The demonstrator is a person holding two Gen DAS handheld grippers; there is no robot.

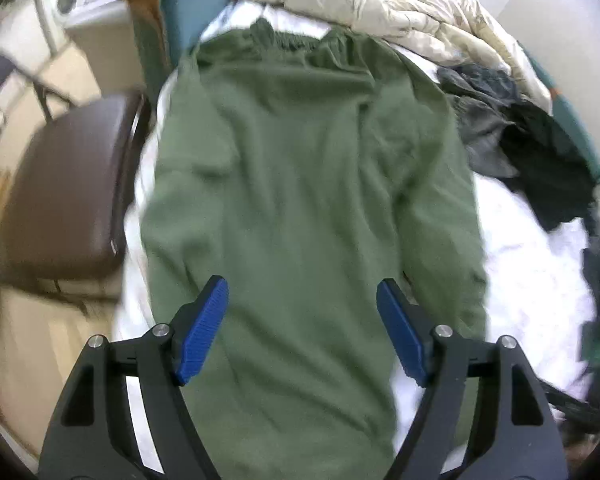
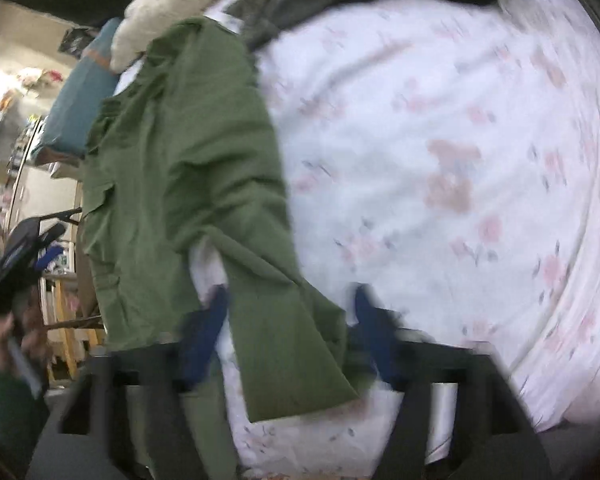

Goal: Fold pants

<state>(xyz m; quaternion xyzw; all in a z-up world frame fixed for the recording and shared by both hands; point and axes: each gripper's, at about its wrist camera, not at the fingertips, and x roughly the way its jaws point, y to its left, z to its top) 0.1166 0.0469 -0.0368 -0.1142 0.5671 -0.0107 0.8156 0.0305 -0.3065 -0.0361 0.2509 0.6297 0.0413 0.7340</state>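
Green pants (image 1: 300, 180) lie lengthwise on the bed, waistband at the far end. My left gripper (image 1: 301, 284) hovers over the lower legs, open, and its blue pads (image 1: 204, 328) hold nothing. In the right wrist view the pants (image 2: 172, 160) run down the left side, with one leg end spread on the sheet. My right gripper (image 2: 291, 294) is blurred and open above that leg end, with no cloth pinched. The left gripper (image 2: 24, 256) also shows at the far left edge, held by a hand (image 2: 4, 332).
A brown chair (image 1: 68, 192) stands against the bed's left side. A cream quilt (image 1: 380, 0) is heaped at the head and dark clothes (image 1: 532, 148) lie to the right. A white floral sheet (image 2: 440, 160) covers the bed, with a teal pillow (image 2: 80, 100) at its head.
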